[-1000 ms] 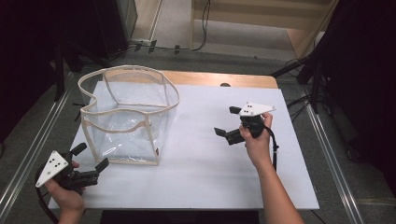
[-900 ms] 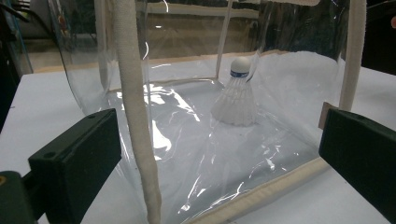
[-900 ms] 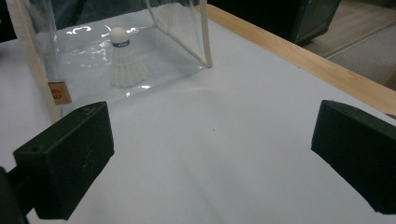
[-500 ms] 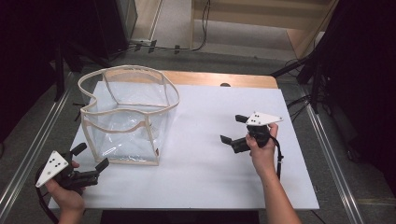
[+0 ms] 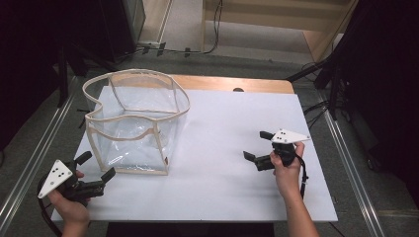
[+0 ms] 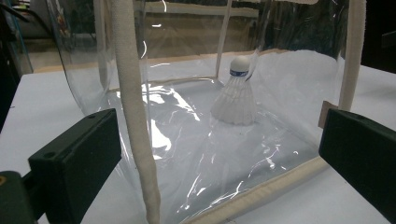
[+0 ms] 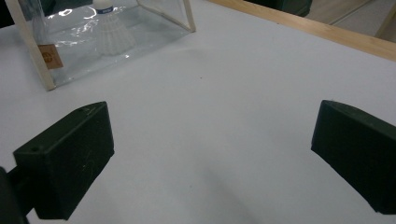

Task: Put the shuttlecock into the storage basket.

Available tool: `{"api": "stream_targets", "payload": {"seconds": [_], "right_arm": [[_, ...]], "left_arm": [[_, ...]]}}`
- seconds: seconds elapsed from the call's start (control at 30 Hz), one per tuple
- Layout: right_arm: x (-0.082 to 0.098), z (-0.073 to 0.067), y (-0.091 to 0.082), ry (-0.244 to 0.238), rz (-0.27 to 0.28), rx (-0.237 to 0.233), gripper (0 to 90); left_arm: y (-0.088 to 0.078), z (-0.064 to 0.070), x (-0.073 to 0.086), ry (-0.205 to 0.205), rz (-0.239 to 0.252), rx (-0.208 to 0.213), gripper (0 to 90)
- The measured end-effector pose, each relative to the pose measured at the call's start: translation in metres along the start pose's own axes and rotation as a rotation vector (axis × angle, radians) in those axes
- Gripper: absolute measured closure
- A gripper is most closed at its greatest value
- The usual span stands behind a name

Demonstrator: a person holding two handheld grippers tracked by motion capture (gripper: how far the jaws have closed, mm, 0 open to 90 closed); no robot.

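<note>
Surface, high view: white table top (image 5: 222, 148) with a wooden strip along the far edge, dark floor around.
Bag, high view: clear plastic bag (image 5: 136, 123) with cream trim, standing open on the table's left half.
Left gripper (image 5: 96, 170), high view: near the front left corner, just beside the bag's near bottom edge, jaws wide apart, holding nothing.
Right gripper (image 5: 257, 145), high view: well apart from the bag on the right, jaws wide, empty.
Left gripper view: jaws spread wide and flank the bag's near corner without touching; white shuttlecock (image 6: 236, 93) upright inside, cork up.
Right gripper view: jaws wide over bare table; bag and shuttlecock far off at upper left.
</note>
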State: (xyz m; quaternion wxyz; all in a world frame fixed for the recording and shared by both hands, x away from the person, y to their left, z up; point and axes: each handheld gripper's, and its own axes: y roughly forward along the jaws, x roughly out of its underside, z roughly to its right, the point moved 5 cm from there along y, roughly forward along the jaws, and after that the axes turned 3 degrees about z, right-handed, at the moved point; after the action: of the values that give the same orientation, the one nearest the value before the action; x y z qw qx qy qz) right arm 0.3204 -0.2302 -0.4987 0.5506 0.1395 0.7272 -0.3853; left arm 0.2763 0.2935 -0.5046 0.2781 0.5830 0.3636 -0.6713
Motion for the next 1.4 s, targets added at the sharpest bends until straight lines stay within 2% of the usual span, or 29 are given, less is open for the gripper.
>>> {"api": "stream_targets", "payload": {"seconds": [0.47,1.4], "right_arm": [[0.027,0.008,-0.027,0.058,0.012,0.05,0.0],[0.065,0.022,-0.067,0.119,0.051,0.13,0.0]], "left_arm": [[0.001,0.0,0.0,0.004,-0.002,-0.003,0.0],[0.001,0.001,0.0,0.01,-0.007,-0.005,0.0]]}}
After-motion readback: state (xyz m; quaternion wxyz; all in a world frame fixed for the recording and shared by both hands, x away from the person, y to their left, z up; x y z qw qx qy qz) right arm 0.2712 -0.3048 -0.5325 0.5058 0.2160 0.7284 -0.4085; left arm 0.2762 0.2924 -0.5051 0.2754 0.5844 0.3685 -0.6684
